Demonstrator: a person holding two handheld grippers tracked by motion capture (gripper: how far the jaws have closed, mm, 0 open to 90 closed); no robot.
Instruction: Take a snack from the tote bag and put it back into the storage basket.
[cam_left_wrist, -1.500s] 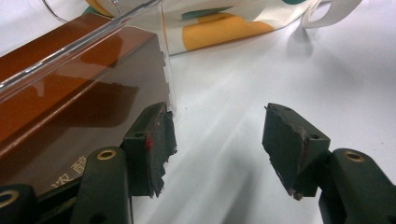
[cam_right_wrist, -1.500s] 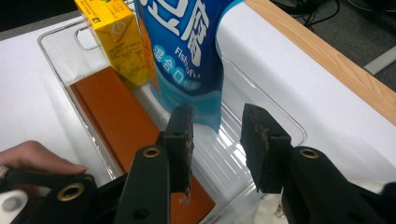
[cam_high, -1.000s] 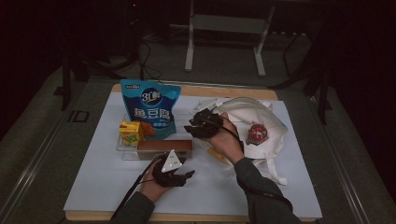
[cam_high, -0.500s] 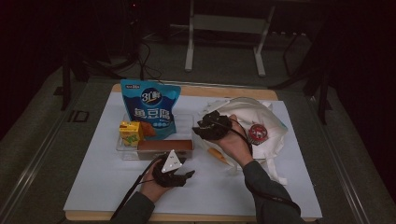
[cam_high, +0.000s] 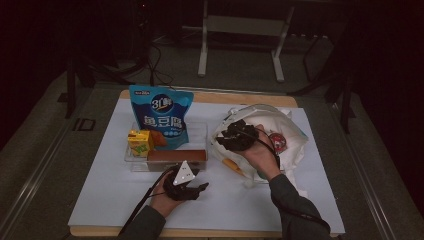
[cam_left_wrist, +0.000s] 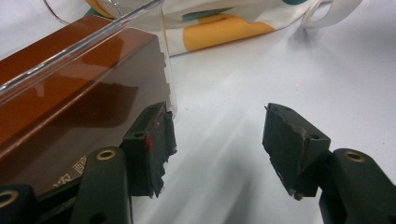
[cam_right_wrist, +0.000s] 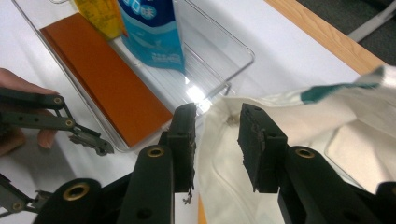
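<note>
A clear tray (cam_high: 200, 131) stands on the white sheet (cam_high: 100, 190) that covers the bench (cam_high: 210, 96). In the tray, a blue pouch (cam_high: 161, 116) leans upright at the back, and a yellow carton (cam_high: 139, 142) stands at the left end, just beside the pouch. A brown box (cam_high: 176, 156) lies flat along the tray's front wall; in the left gripper view the box (cam_left_wrist: 70, 93) shows through the clear wall (cam_left_wrist: 93, 39). Beyond the bench, on the dark floor, a grey stand (cam_high: 240, 25) rises, with black cables (cam_high: 155, 55) trailing near its left leg.
</note>
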